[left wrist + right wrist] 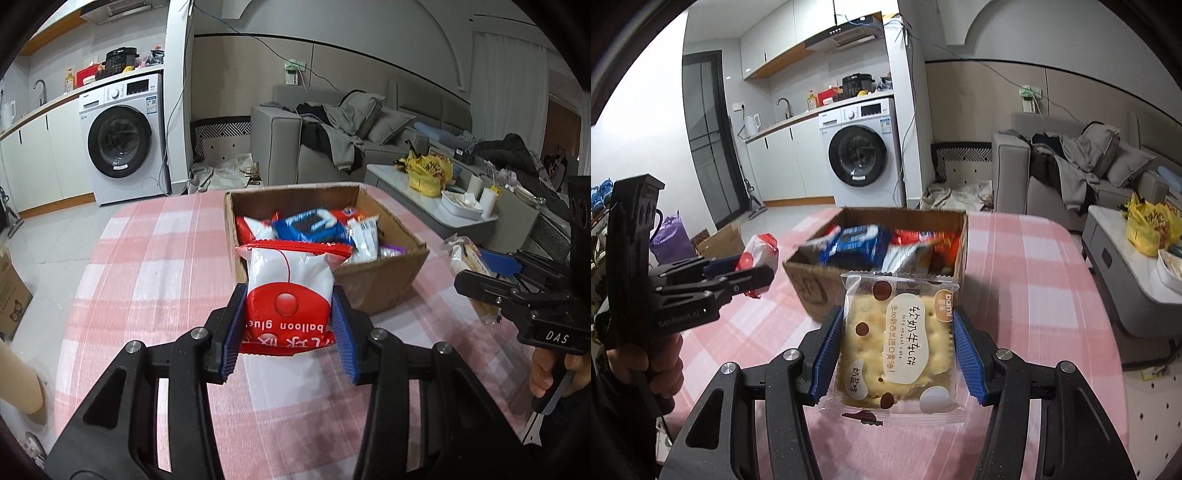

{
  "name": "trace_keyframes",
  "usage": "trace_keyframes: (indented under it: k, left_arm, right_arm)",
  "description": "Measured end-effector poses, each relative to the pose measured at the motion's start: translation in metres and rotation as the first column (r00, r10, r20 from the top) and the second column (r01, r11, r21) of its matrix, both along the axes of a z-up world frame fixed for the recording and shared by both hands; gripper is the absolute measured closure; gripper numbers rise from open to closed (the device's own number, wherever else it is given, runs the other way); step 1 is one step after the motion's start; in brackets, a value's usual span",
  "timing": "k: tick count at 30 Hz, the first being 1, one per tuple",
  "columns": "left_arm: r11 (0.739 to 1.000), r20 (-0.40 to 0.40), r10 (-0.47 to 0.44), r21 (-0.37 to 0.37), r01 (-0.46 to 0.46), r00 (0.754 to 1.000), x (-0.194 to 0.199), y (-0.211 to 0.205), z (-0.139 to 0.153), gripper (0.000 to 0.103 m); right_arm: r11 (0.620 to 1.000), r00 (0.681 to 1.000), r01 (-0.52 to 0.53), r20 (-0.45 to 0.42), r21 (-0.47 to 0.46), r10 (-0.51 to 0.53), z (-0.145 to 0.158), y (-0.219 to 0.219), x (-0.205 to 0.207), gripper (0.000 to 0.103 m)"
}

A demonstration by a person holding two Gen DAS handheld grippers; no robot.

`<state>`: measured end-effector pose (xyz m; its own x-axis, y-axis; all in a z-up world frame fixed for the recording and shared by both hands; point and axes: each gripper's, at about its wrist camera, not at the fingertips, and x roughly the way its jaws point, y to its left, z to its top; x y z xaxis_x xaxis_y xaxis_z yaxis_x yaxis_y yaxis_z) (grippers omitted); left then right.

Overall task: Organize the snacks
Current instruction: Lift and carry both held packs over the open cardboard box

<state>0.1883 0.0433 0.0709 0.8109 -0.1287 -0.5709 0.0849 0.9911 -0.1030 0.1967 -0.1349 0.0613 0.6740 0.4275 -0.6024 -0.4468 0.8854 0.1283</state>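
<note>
From my left camera I see a pink checked tablecloth (155, 258), with a washing machine (123, 136) and a sofa (332, 129) in the room beyond. My left gripper (290, 317) is clamped on a red and white packet (290, 291), its blue pads (236, 325) pressing both sides. Just beyond stands an open cardboard box (384, 273) full of snacks, a blue packet (314, 225) on top. The right gripper (491, 273) is at the right edge.

From my right camera, the same cloth and box (809, 280). My right gripper (897, 347) grips a cracker pack (897, 339) by its sides, just near of the box. The left gripper (746, 273) with its packet (761, 247) sits left.
</note>
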Motion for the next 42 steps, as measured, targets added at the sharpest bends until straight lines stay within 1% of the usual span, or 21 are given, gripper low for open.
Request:
trace_keyframes:
  k: [5, 10, 12, 18, 25, 35, 38, 40, 42]
  left_arm:
    - [1.0, 0.023, 0.005, -0.012, -0.005, 1.0, 0.011, 0.001, 0.012, 0.062]
    - [1.0, 0.035, 0.009, -0.006, -0.009, 0.999, 0.026, 0.002, 0.02, 0.062]
    - [1.0, 0.038, 0.01, -0.005, -0.01, 0.999, 0.032, 0.002, 0.023, 0.062]
    - [1.0, 0.045, 0.01, 0.004, -0.01, 0.999, 0.055, 0.002, 0.026, 0.062]
    - [1.0, 0.044, 0.01, 0.008, -0.011, 0.999, 0.079, 0.002, 0.026, 0.062]
    - [0.999, 0.046, 0.02, 0.027, -0.021, 0.999, 0.118, 0.005, 0.02, 0.062]
    - [1.0, 0.042, 0.017, 0.022, -0.018, 0.999, 0.128, 0.005, 0.017, 0.062]
    - [0.999, 0.039, 0.02, 0.034, -0.021, 0.999, 0.131, 0.003, 0.016, 0.062]
    - [0.999, 0.033, 0.013, 0.036, -0.014, 0.999, 0.139, 0.001, 0.012, 0.062]
  right_arm:
    - [1.0, 1.0, -0.008, 0.021, 0.008, 0.008, 0.013, 0.004, 0.018, 0.045]
    - [0.999, 1.0, -0.006, 0.029, 0.041, 0.004, 0.022, 0.005, 0.038, 0.045]
    - [0.998, 1.0, -0.006, 0.024, 0.064, 0.005, 0.024, 0.005, 0.046, 0.045]
    - [0.997, 1.0, 0.007, 0.03, 0.071, -0.009, 0.029, 0.01, 0.066, 0.045]
    - [0.995, 1.0, 0.014, 0.01, 0.097, -0.015, 0.028, 0.016, 0.091, 0.045]
    - [0.994, 1.0, 0.021, 0.002, 0.104, -0.022, 0.022, 0.025, 0.114, 0.045]
    - [0.994, 1.0, 0.023, 0.002, 0.11, -0.024, 0.021, 0.029, 0.12, 0.045]
    - [0.993, 1.0, 0.027, 0.009, 0.116, -0.028, 0.017, 0.033, 0.125, 0.045]
    - [0.994, 1.0, 0.028, -0.006, 0.108, -0.027, 0.012, 0.037, 0.13, 0.045]
